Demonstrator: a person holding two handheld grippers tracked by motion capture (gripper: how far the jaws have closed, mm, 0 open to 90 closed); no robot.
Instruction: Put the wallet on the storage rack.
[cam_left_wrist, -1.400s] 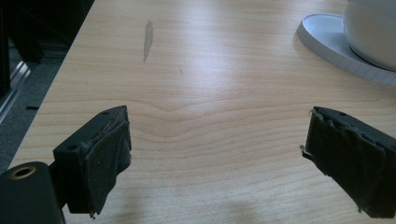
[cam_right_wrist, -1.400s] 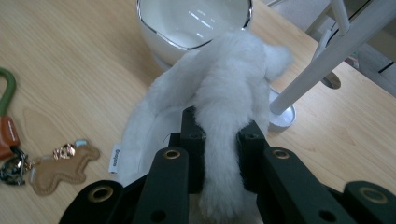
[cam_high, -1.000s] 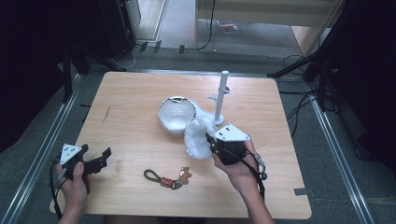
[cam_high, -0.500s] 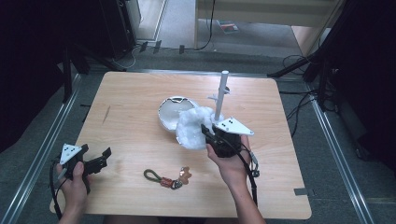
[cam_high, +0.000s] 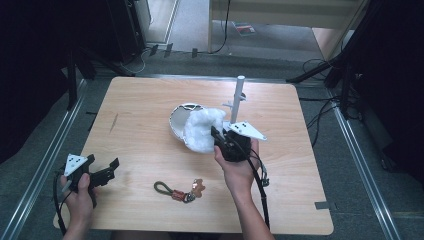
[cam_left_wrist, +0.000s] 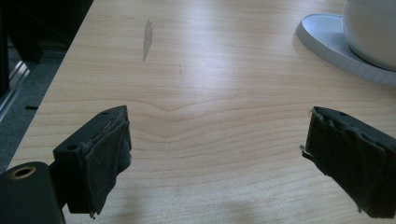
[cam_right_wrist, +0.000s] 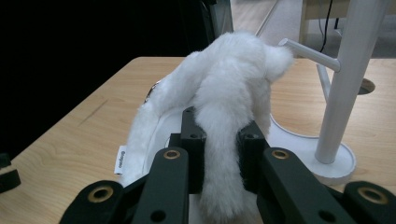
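The right hand-held gripper (cam_high: 216, 135) was seen clenched on a white fluffy item (cam_high: 202, 129), a thick fold of fur being pinched between its two black jaws in the right gripper view (cam_right_wrist: 223, 154). The fluffy item (cam_right_wrist: 224, 88) was held raised just beside the white stand (cam_high: 239, 100), on the side nearer the bench's left edge, and draped over a white rounded piece (cam_high: 179, 120) lying next to the stand's base. The left hand-held gripper (cam_high: 112, 167) was held released, far from the stand near the bench's (cam_high: 145, 100) front left corner, its jaws spread wide with only bare wood between them. A keychain (cam_high: 180, 191) lay on the bench in front of the stand, toward the person.
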